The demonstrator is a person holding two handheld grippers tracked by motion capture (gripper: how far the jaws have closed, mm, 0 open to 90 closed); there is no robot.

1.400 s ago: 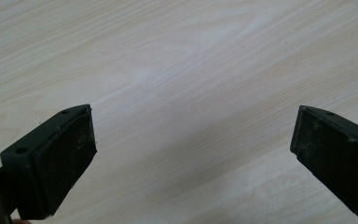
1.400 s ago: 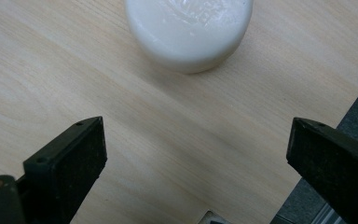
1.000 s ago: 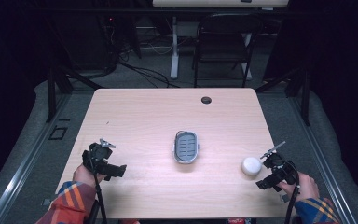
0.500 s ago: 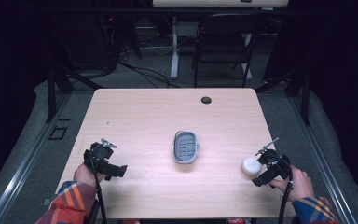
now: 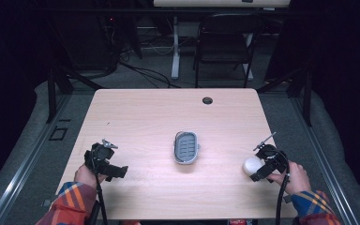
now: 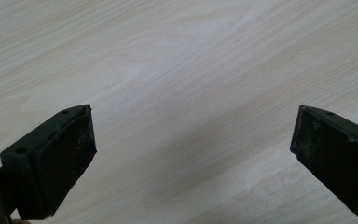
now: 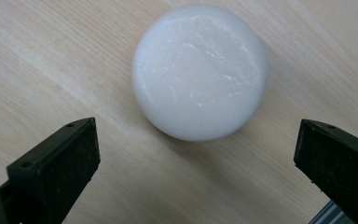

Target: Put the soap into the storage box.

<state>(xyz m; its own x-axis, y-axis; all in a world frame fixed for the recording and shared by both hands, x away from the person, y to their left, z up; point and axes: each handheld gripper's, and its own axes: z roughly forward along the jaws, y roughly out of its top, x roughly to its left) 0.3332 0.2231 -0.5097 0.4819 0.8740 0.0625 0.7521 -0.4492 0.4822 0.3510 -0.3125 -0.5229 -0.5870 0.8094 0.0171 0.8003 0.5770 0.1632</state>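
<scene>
High view: round white soap bar [image 5: 252, 166] on the pale wooden counter [image 5: 168, 117] at 4 o'clock of the grey slotted soap dish [image 5: 186, 147]; right tongs [image 5: 262, 165] beside it, jaws just opened wide, nothing gripped.
Left view: left tongs [image 6: 186, 154] open, empty.
Right view: soap [image 7: 199, 70] looks hard and slick; grip its rounded sides.

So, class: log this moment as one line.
right gripper: jaws just opened, nothing held | white soap: ahead on table | left gripper: open, idle
</scene>
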